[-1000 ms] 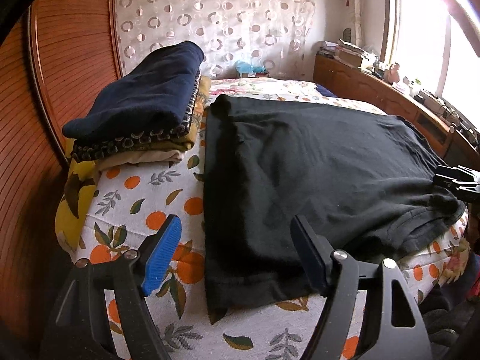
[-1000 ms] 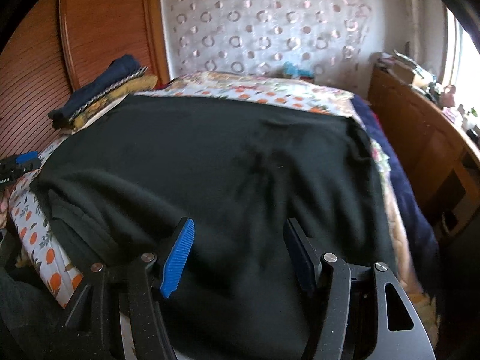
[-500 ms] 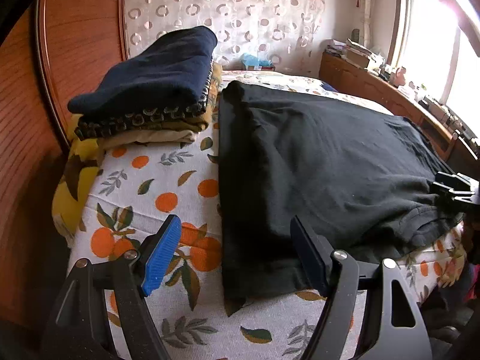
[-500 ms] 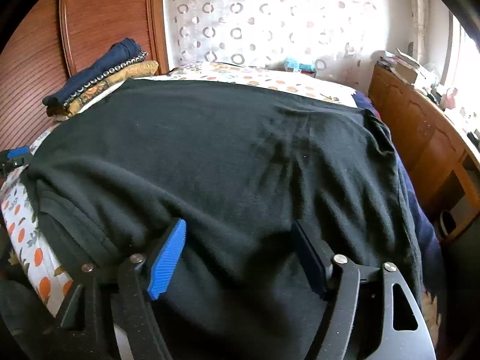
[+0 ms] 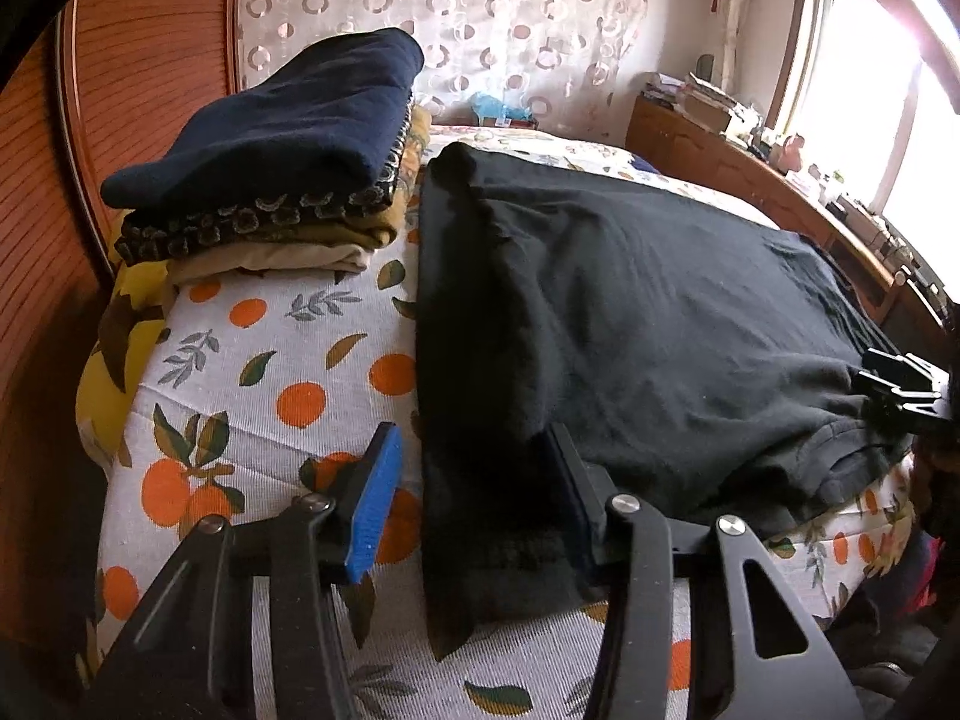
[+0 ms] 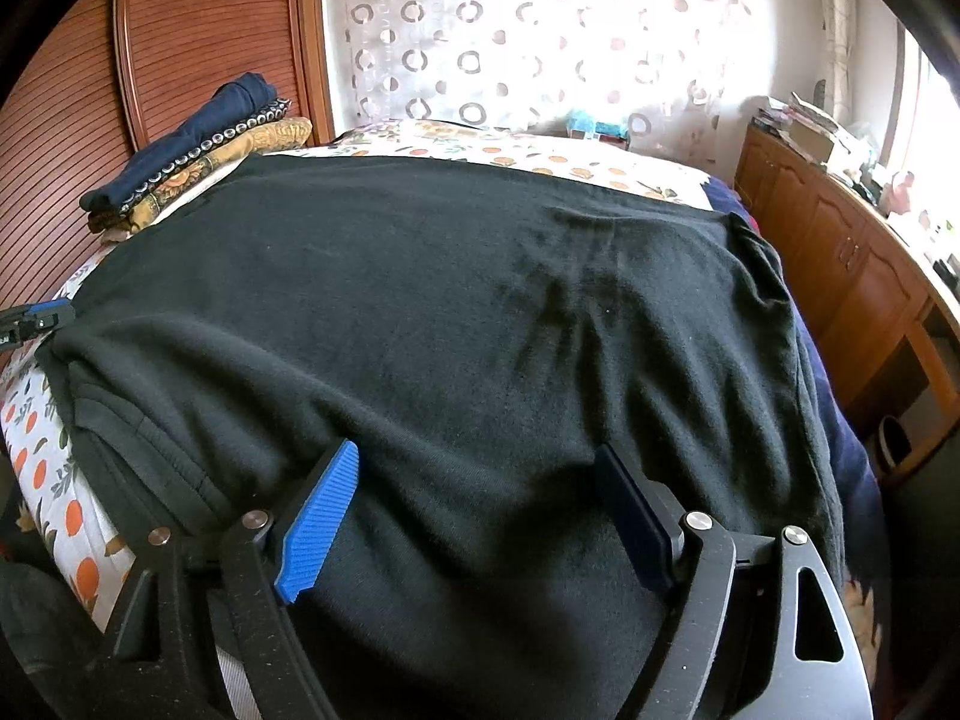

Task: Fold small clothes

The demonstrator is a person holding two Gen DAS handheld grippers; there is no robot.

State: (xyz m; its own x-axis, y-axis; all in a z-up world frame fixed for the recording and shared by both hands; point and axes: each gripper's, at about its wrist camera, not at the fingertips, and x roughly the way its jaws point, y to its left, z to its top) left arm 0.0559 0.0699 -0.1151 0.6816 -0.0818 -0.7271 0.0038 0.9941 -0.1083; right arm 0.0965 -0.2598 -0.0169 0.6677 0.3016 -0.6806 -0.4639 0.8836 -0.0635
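Garment: a black garment lies spread flat over most of the bed, one long folded edge facing the left side and its near edge at the foot of the mattress.
Left hand-held gripper: the left hand-held gripper sits at the garment's near left corner; its jaws have just been closing, and the corner of the cloth lies between the blue pad and the dark one. A gap still shows beside the blue pad, so the cloth is not pinched.
Right hand-held gripper: the right hand-held gripper stands spread wide over the near right part of the garment; its jaws have just been opening. The fabric lies under and between the pads, and nothing is gripped.
Bed: a bedspread printed with oranges and leaves shows to the left of the garment.
Folded pile: a stack of folded clothes, navy on top, rests on the far left of the bed, just beside the garment.
Room: a ribbed wooden headboard, a circle-patterned curtain, and a wooden cabinet under a bright window on the right.
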